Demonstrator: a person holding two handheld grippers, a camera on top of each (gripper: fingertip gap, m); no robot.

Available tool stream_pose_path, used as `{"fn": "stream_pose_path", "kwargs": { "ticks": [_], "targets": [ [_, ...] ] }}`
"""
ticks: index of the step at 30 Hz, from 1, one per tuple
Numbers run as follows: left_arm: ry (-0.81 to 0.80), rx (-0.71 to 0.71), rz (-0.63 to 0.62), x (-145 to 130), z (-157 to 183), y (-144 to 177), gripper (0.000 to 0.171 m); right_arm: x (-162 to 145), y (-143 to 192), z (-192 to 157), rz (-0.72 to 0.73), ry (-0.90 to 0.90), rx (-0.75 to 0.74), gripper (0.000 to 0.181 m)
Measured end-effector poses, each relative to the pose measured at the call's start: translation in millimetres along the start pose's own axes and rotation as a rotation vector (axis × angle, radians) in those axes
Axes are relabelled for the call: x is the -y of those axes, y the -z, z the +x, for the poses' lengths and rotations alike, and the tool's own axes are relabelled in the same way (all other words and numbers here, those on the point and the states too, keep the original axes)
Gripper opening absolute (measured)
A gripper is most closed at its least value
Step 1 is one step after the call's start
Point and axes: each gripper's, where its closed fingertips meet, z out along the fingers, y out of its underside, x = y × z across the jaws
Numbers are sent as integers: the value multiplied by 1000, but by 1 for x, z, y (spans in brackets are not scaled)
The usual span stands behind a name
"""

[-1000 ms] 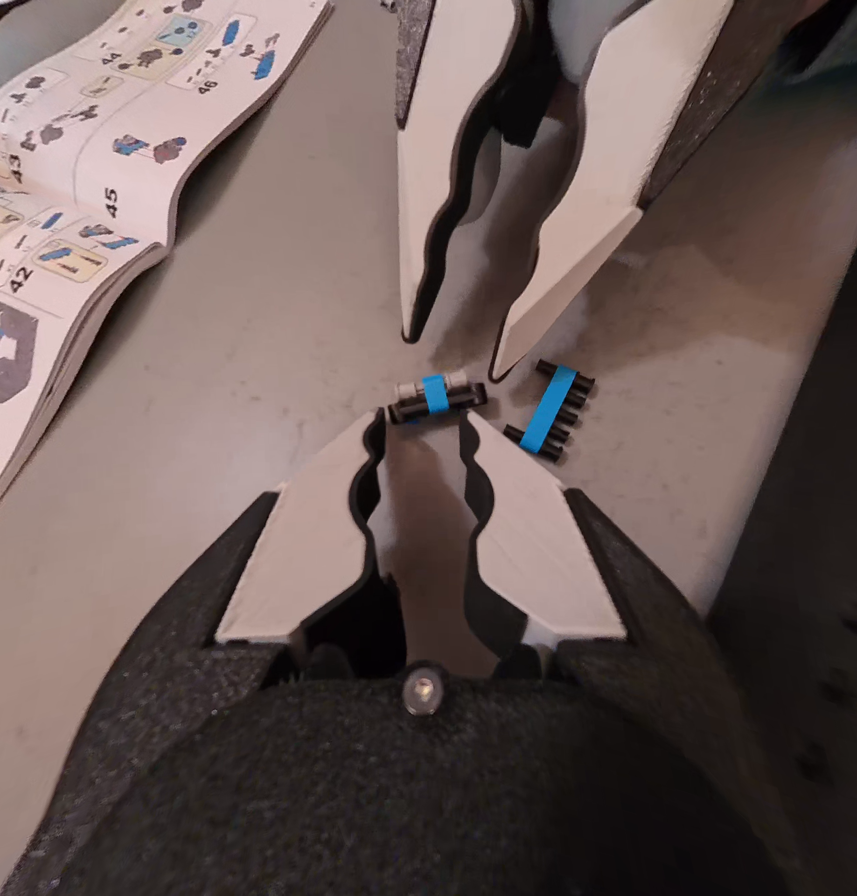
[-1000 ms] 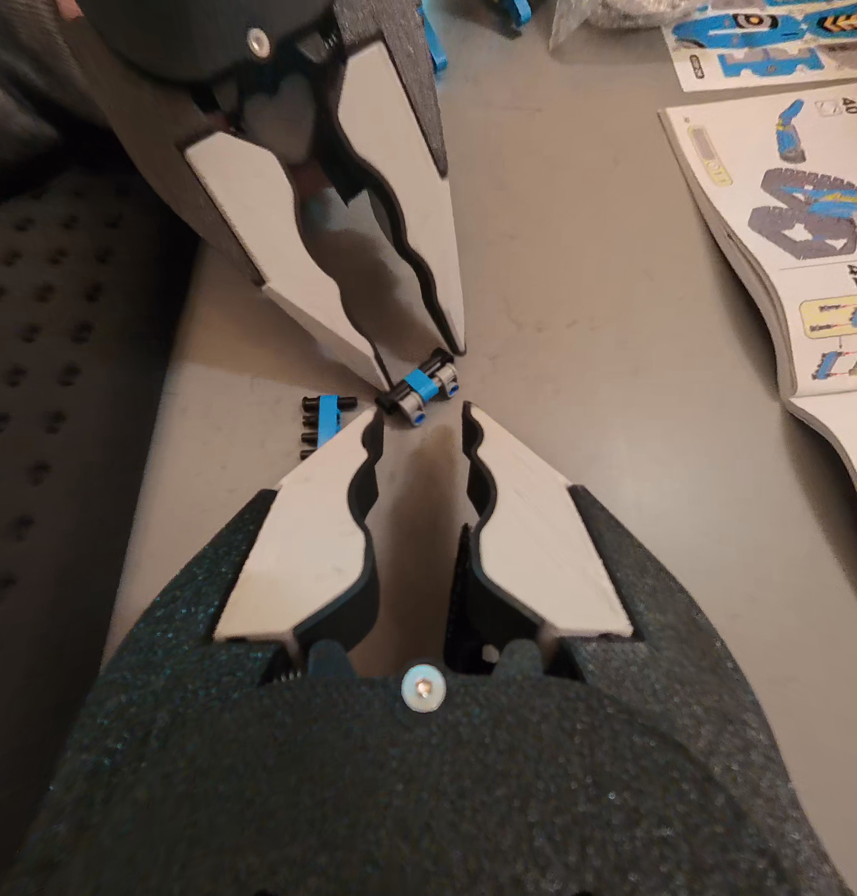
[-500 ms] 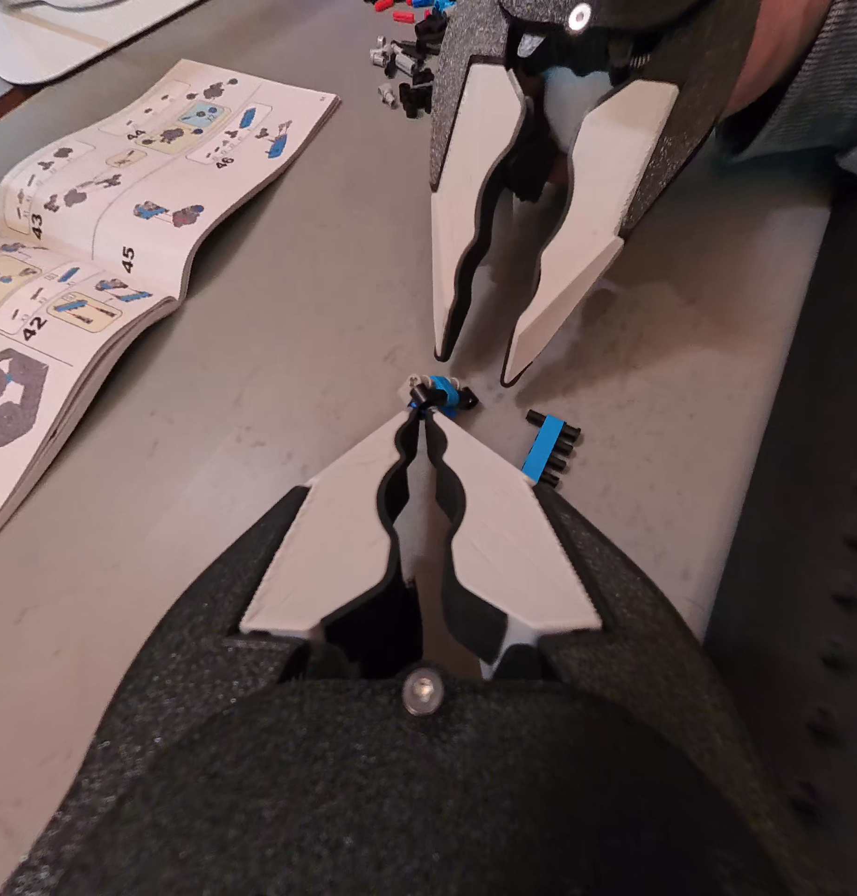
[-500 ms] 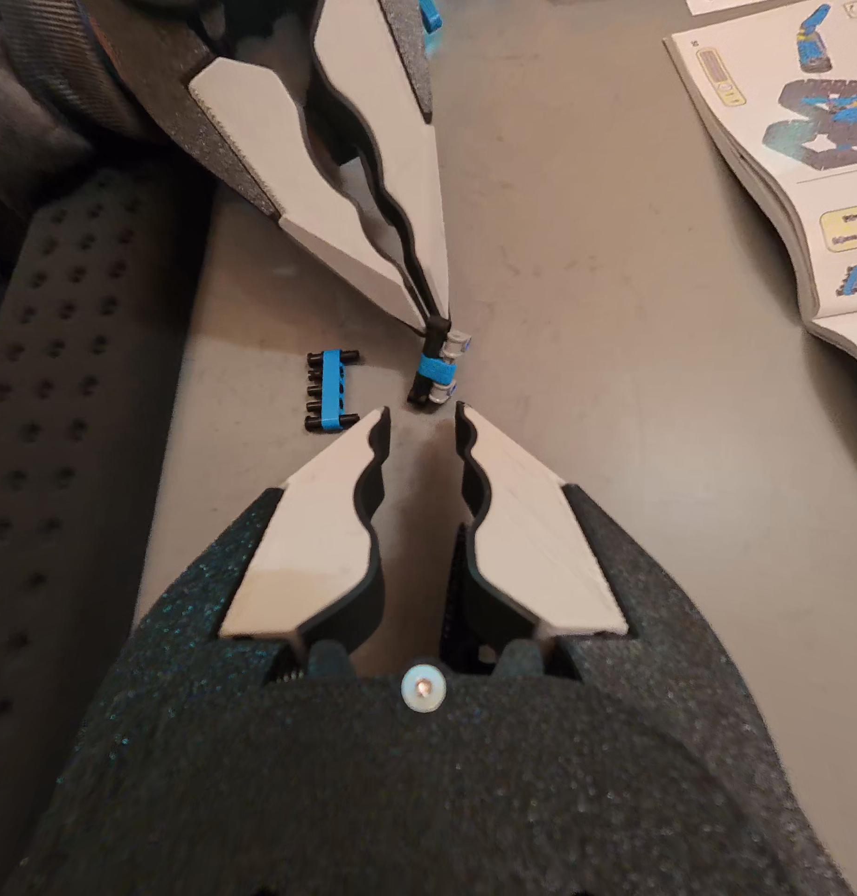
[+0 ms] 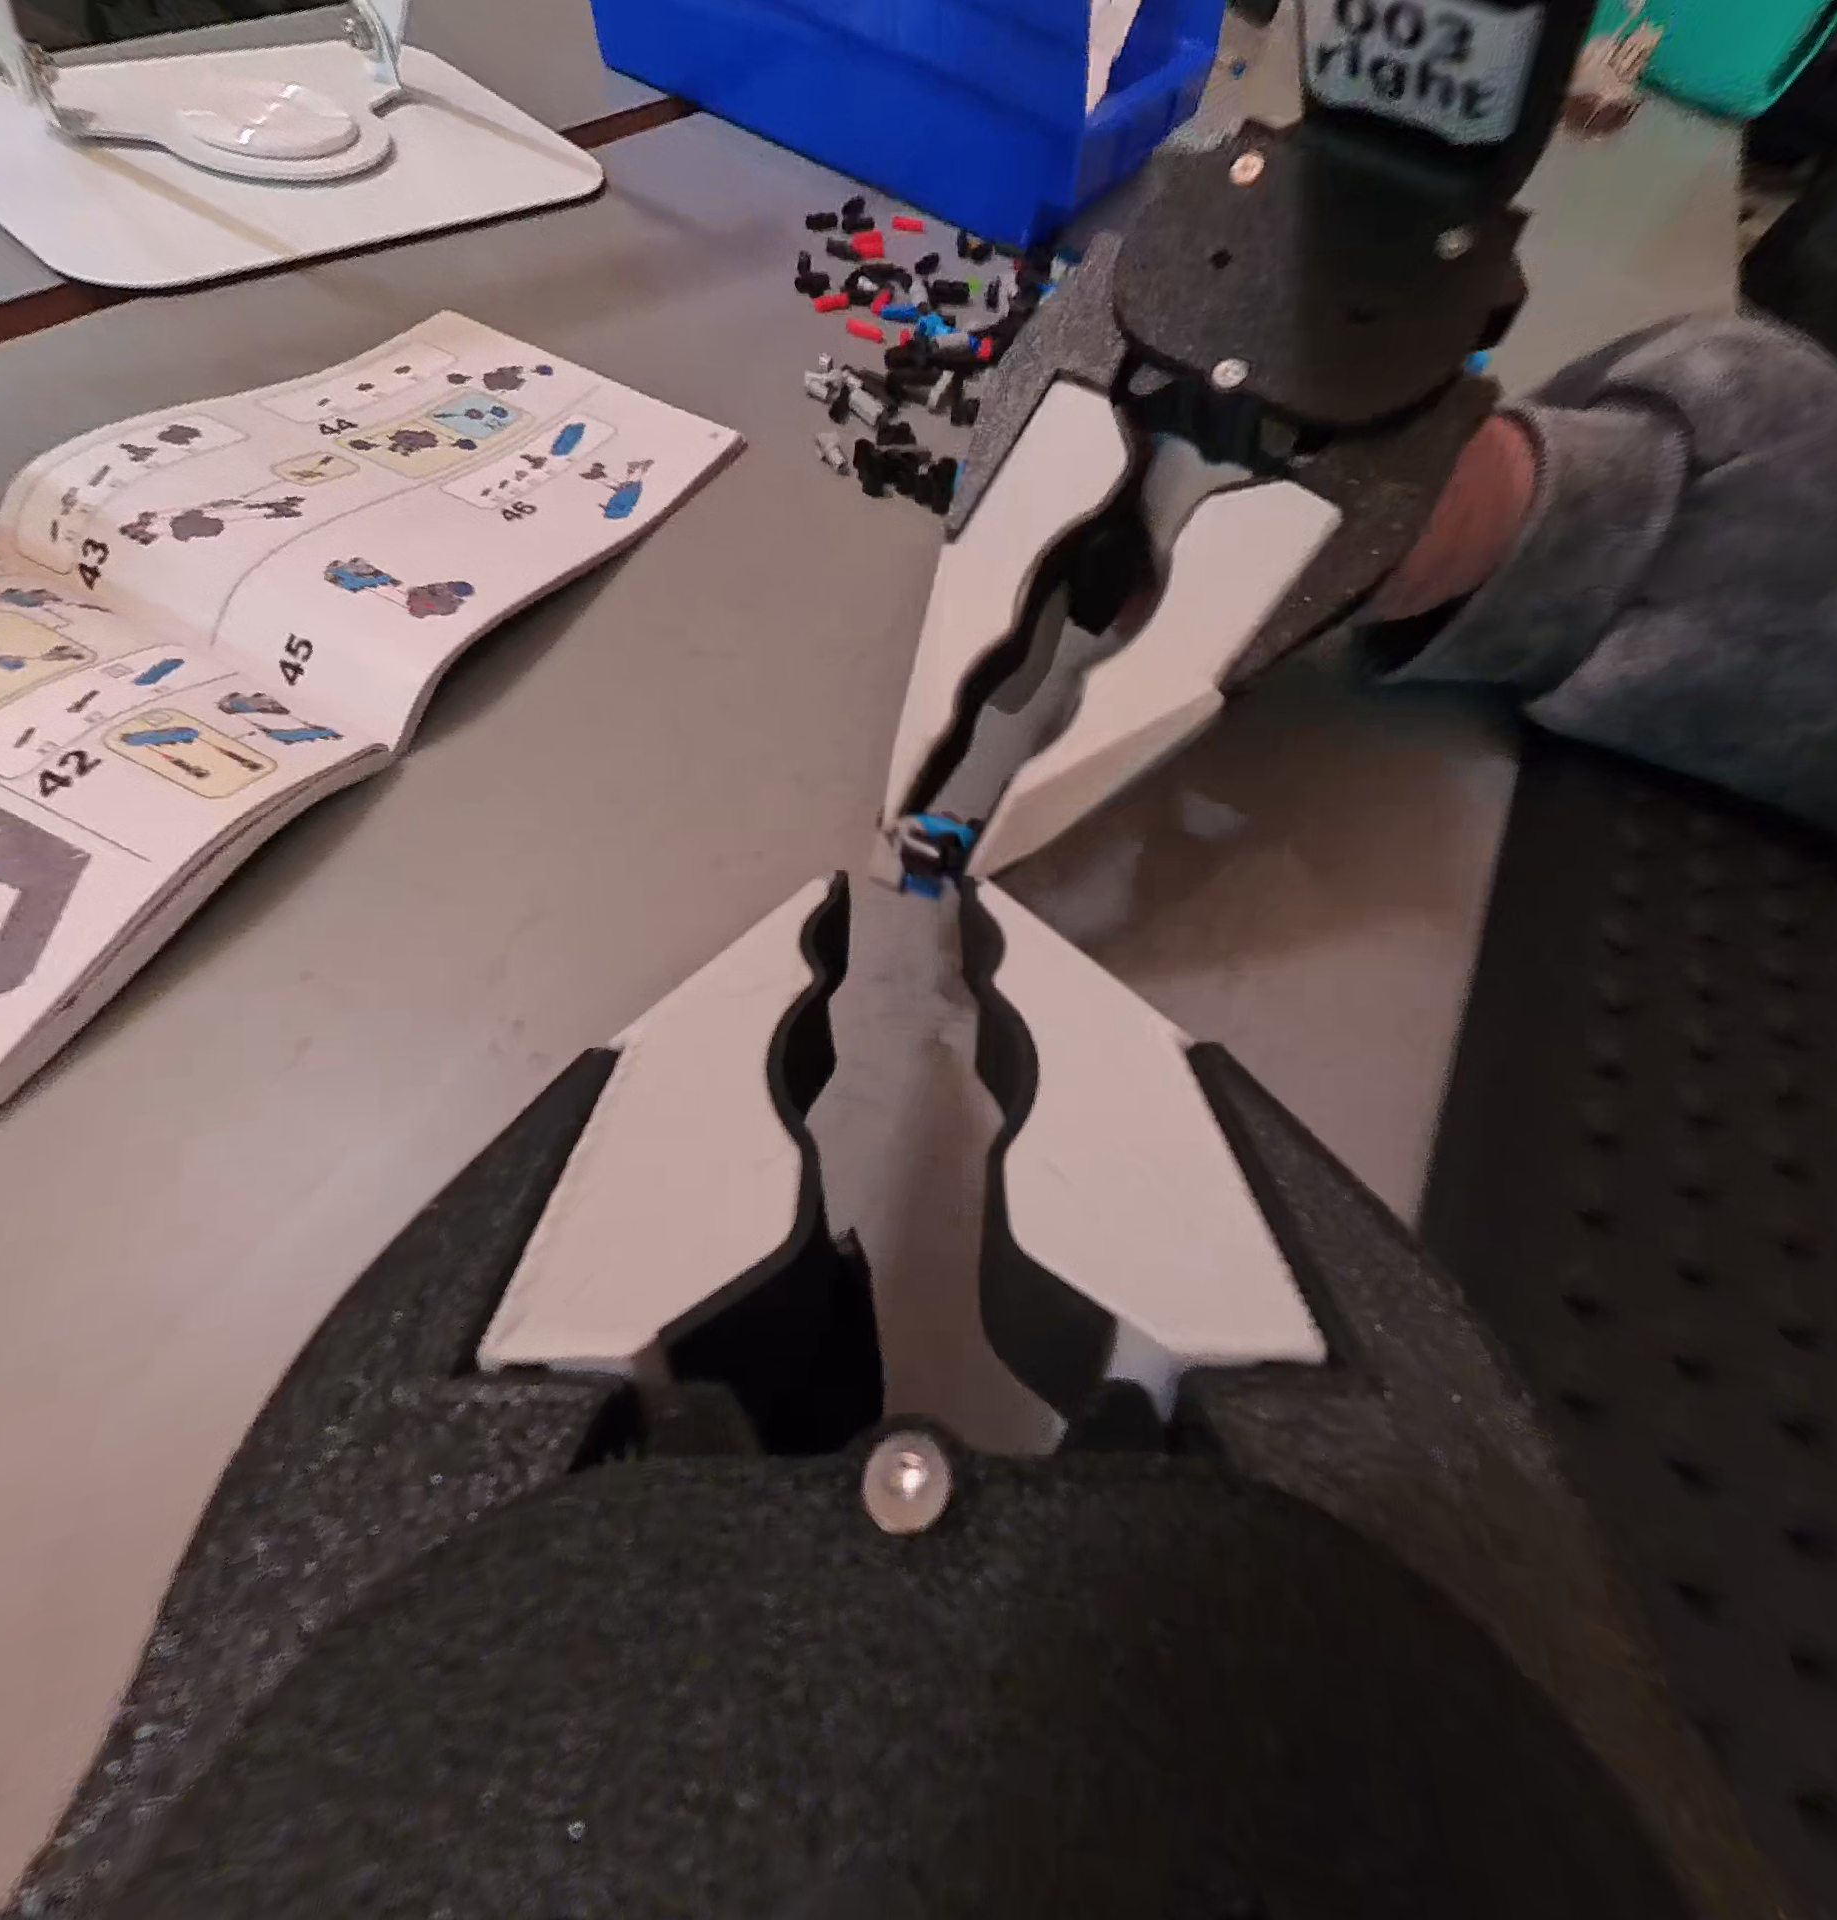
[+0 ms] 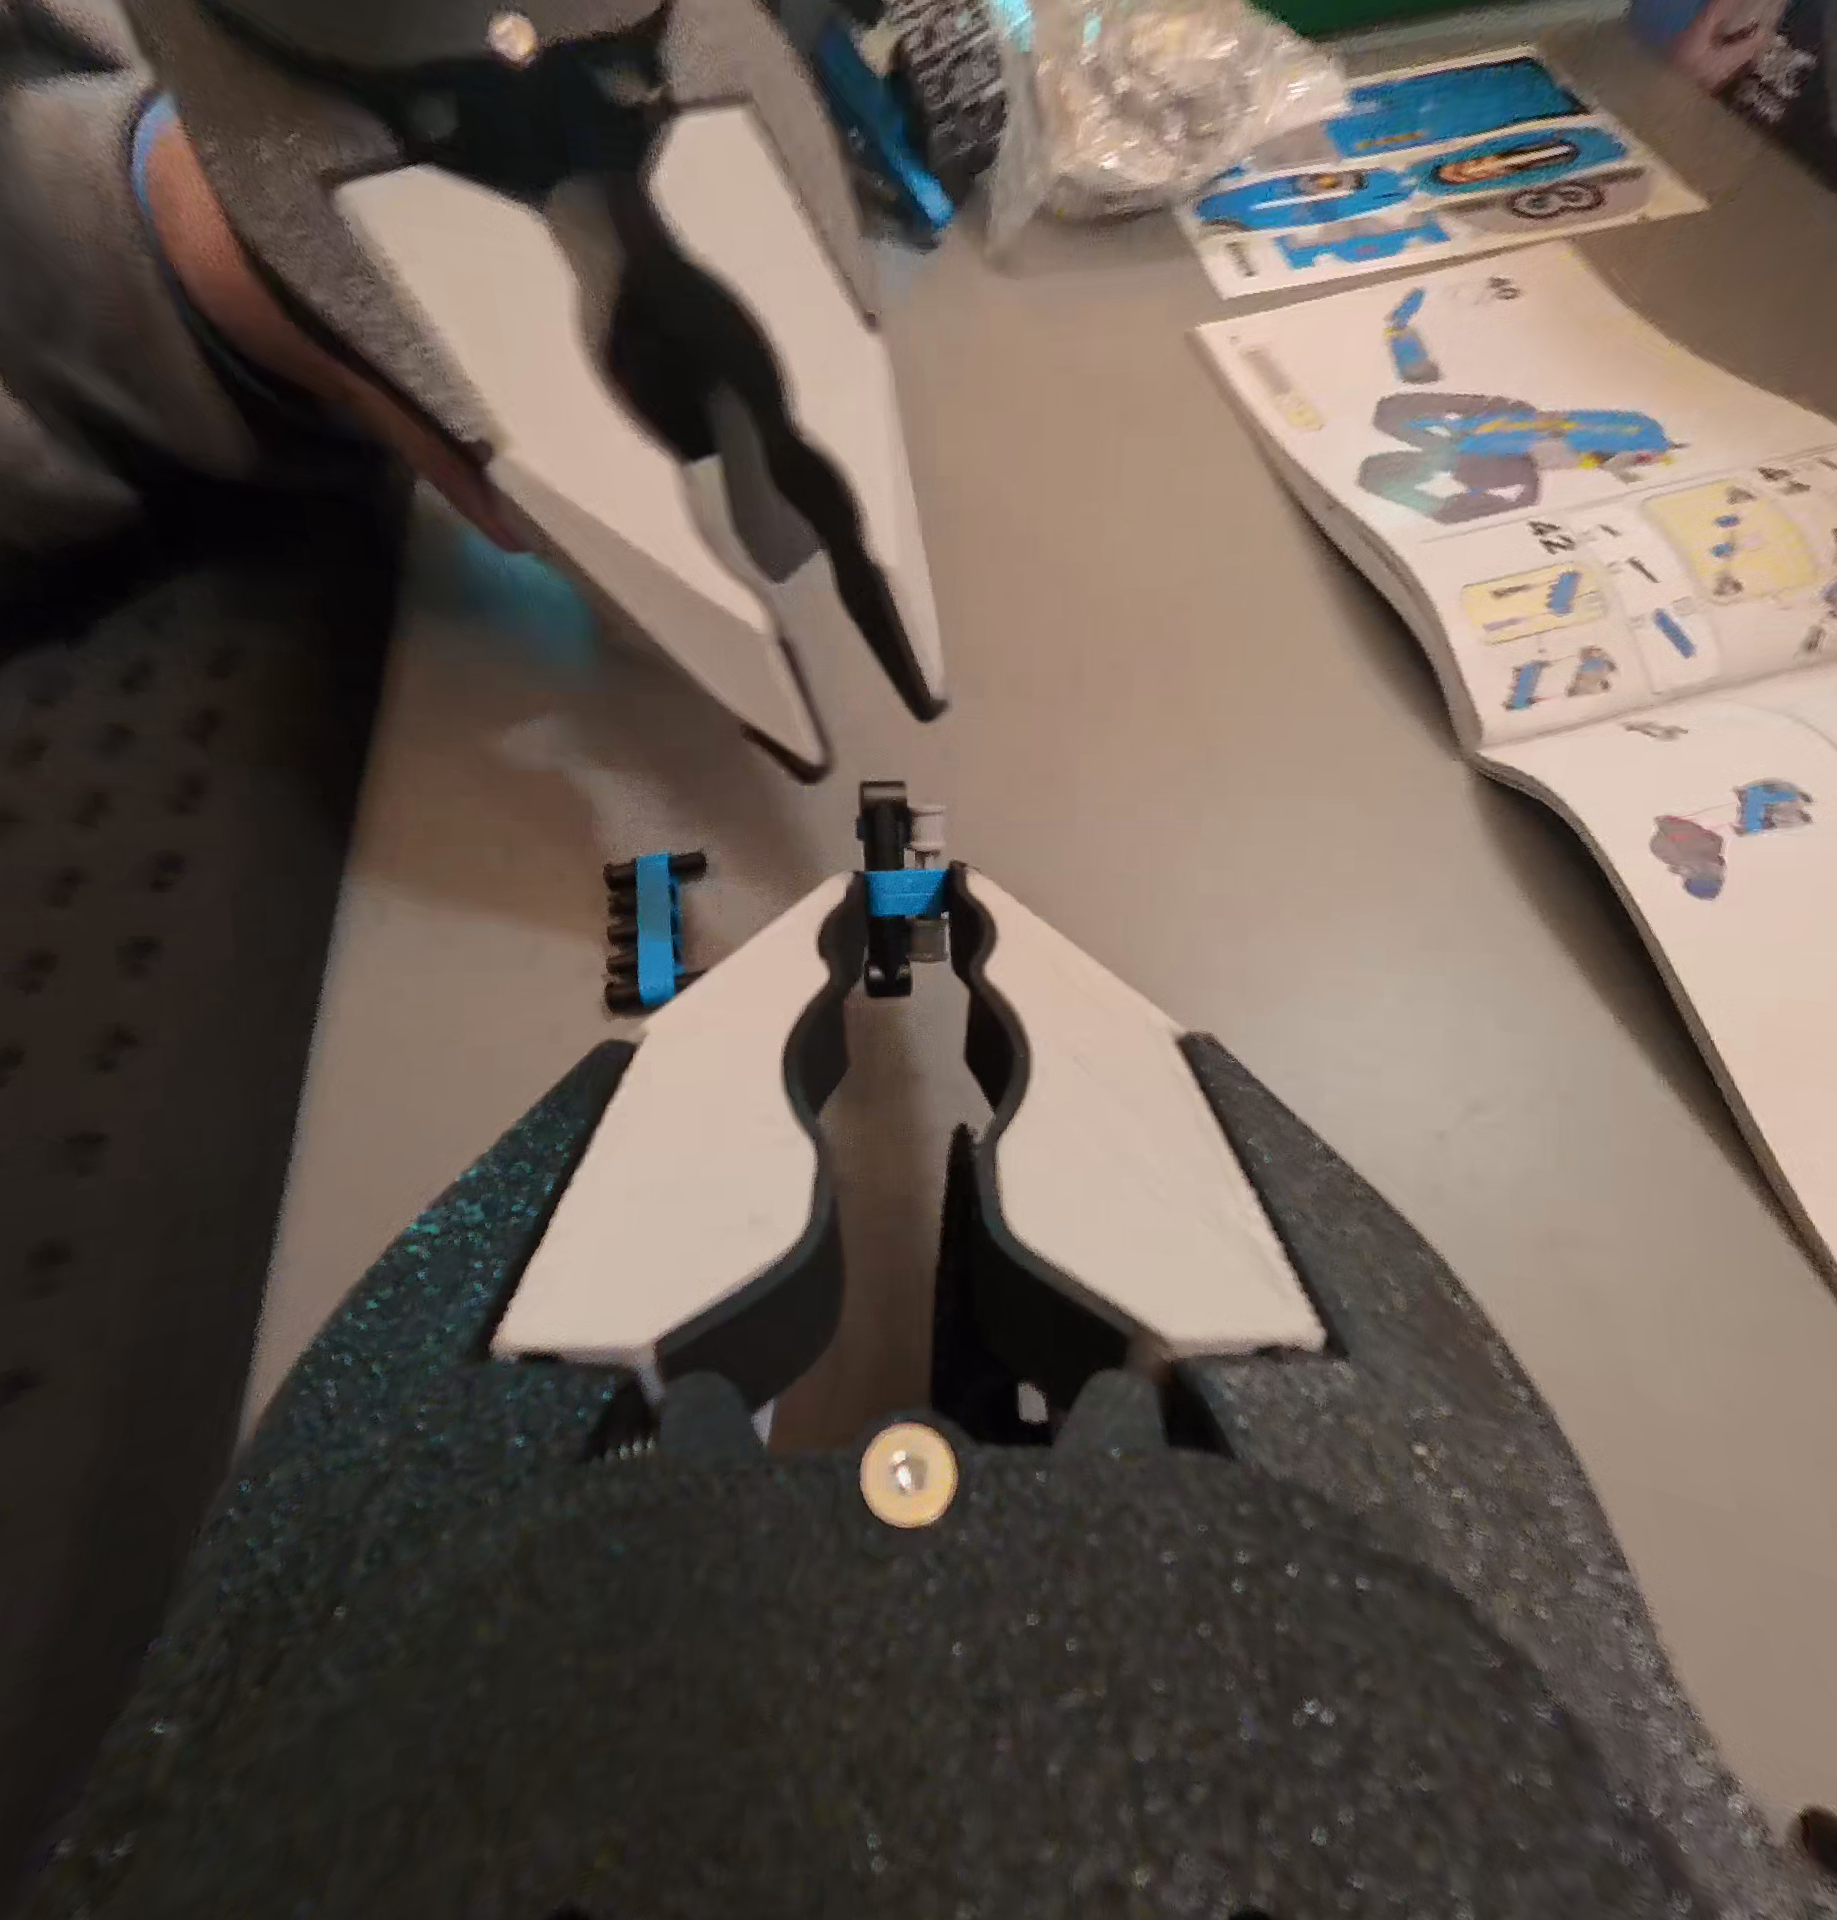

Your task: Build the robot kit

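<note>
My right gripper (image 6: 903,875) is shut on a small assembly of a blue connector with black and grey pins (image 6: 899,896), held above the grey table. In the left wrist view that assembly (image 5: 933,834) sits between the right gripper's (image 5: 937,850) tips. My left gripper (image 5: 906,891) is open and empty, its tips just in front of the assembly and not touching it. In the right wrist view it (image 6: 867,740) hangs open just beyond the assembly. A short blue beam with several black pins (image 6: 649,930) lies on the table to the left of my right fingers.
An open instruction booklet (image 5: 270,623) (image 6: 1568,623) lies on the table. A pile of small parts (image 5: 893,332) sits by a blue bin (image 5: 893,94). A dark perforated mat (image 5: 1672,1247) (image 6: 114,935) borders the table edge. A sticker sheet (image 6: 1413,197) and plastic bag (image 6: 1132,104) lie farther off. My two grippers' fingertips are within a few centimetres of each other.
Both grippers were open around the assembly on the table. The left one shut on it and lifted it. Now the right gripper has shut on it and the left has opened.
</note>
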Motion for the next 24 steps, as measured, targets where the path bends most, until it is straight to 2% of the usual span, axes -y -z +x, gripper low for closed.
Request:
{"fn": "stream_pose_path", "kwargs": {
  "ticks": [2, 3, 7, 10, 13, 17, 18, 21, 24],
  "targets": [
    [46, -66, 11, -1, 6, 1, 24, 10, 5, 6, 66, -116, 11, 15],
    [75, -103, 14, -1, 9, -2, 25, 23, 10, 6, 144, -174, 43, 15],
    [217, -272, 148, 27, 23, -3, 28, 74, 32, -5, 471, -416, 307, 15],
    [320, -370, 296, 51, 22, 12, 20, 79, 37, -6, 528, -480, 381, 14],
    [394, -443, 327, 53, 22, 19, 15, 76, 38, -12, 536, -439, 385, 15],
    [298, -368, 255, 41, 21, 17, 15, 68, 32, -14, 481, -387, 355, 15],
    [249, -330, 200, 33, 20, 15, 15, 62, 29, -15, 434, -372, 354, 15],
    [73, -202, -35, -5, 12, 10, 15, 22, 15, -15, 172, -266, 277, 22],
    [-71, -146, -245, -37, 10, 12, 15, -2, 10, -21, 31, -72, 217, 25]
  ]
}}
